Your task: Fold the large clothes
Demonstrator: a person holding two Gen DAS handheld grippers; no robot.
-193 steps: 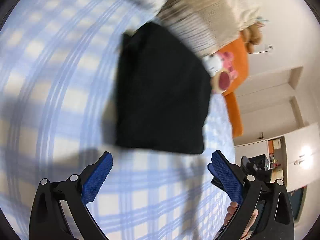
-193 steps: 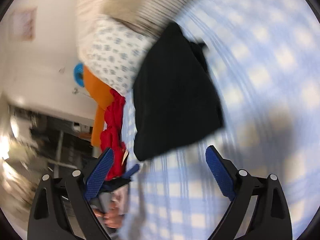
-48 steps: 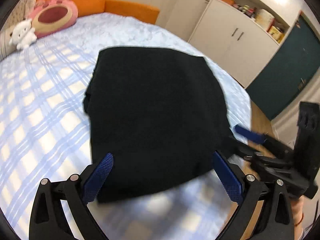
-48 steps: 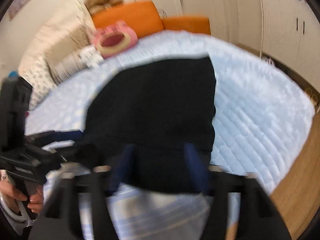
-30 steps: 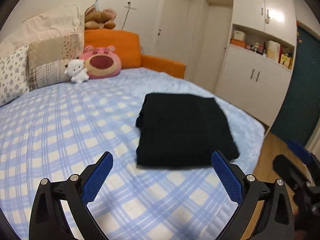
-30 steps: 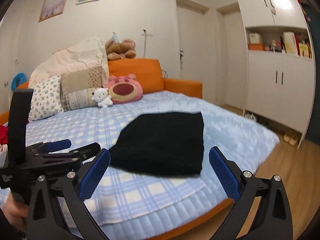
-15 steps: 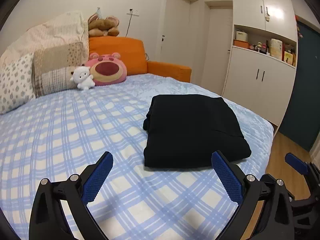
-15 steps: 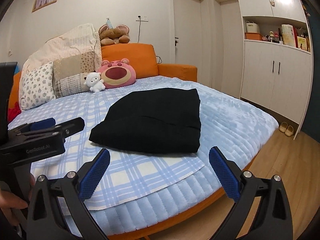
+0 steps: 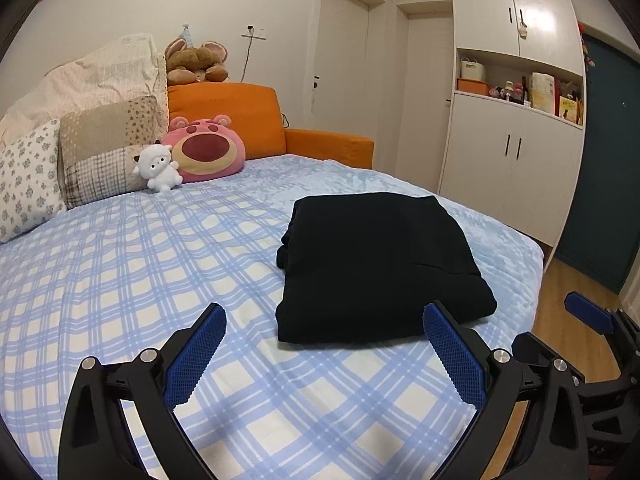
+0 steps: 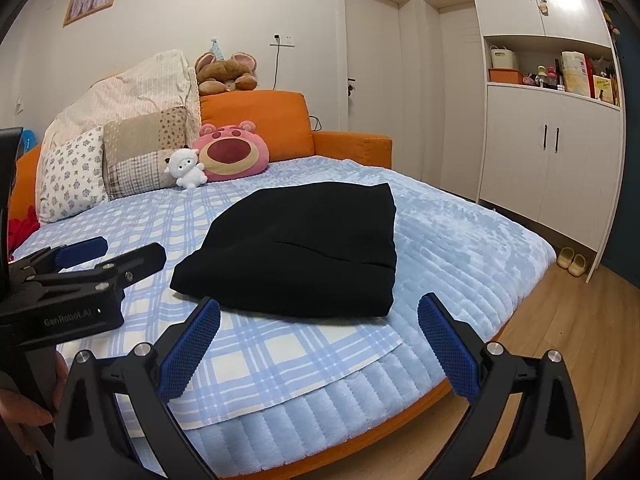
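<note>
Black folded garment (image 9: 380, 264) lies beyond both gaping tools (image 9: 324, 354) (image 10: 318, 346).

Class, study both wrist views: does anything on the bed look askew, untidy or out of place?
Little stands out. The black garment lies folded on the checked sheet, though its left edge bulges unevenly in the left wrist view. The sheet stops short of the bed's edge. Both grippers, left and right, are open and empty.

Left view: from my left tongs (image 9: 322, 354), low over the bed (image 9: 120, 264), facing the headboard.
Right view: from my right tongs (image 10: 318, 348), off the bed's foot.
Shared: the folded black garment (image 9: 380, 260), pillows, wardrobe.
</note>
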